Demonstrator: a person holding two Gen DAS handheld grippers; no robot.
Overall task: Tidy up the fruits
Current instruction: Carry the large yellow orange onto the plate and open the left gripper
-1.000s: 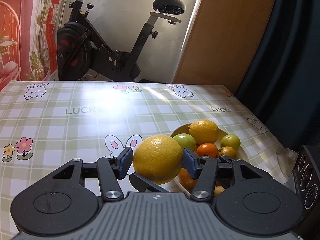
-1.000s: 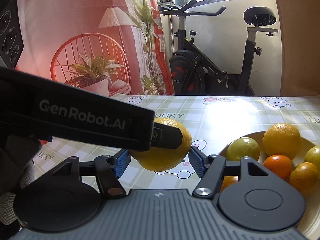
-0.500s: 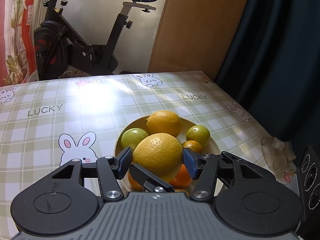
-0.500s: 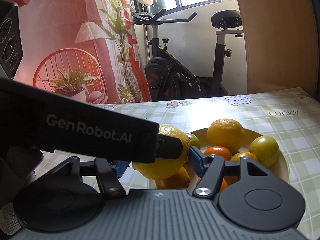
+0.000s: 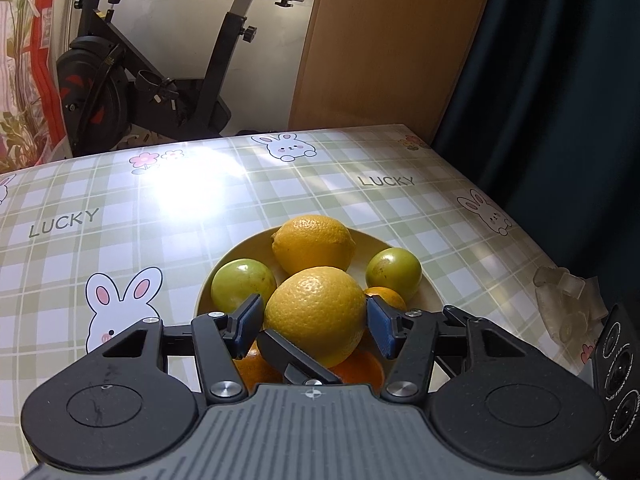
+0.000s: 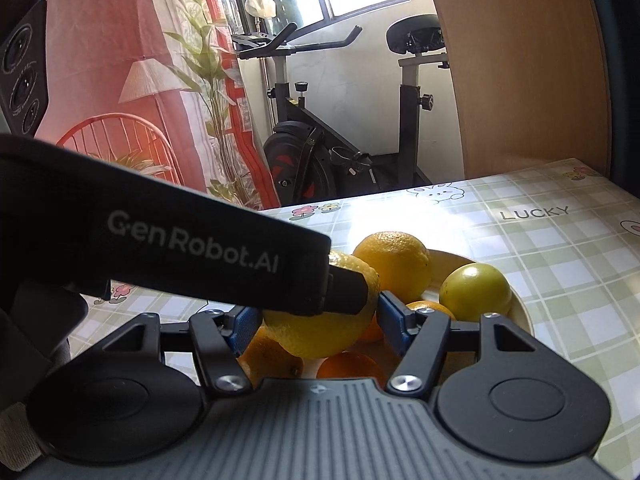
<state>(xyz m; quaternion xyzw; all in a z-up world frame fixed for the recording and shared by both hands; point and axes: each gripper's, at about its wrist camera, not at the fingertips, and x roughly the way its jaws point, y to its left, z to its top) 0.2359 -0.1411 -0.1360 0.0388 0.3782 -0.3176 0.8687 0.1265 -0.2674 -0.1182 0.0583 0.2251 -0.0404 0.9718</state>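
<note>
— While both claws hung over the plate (image 5: 224, 264), which one actually had the big yellow orange (image 5: 316, 316)?

— Both did, as far as the views showed. The left claw (image 5: 314, 324) pinched it from either side, blue pads (image 5: 248, 322) against the peel. The right claw (image 6: 316, 322) closed on the same orange (image 6: 320, 336) crosswise; one of its fingers showed under the fruit in the left view.

— Where was that orange?

— Held above the plate, over the pile, with small oranges (image 5: 360, 368) right underneath. Whether it touched them, I could not tell.

— What else lay on the plate?

— A second large yellow orange (image 5: 312, 242) at the far side, a green fruit (image 5: 242, 284) on the left and another green one (image 5: 394, 274) on the right.

— And the plate itself?

— It sat on the tabletop (image 5: 100, 240), on a green checked cloth with rabbits and the word LUCKY. A crumpled clear wrapper (image 5: 568, 300) lay near the right edge. An exercise bike (image 6: 344, 128) stood behind the tabletop, beside a wooden panel (image 5: 392, 40).
</note>
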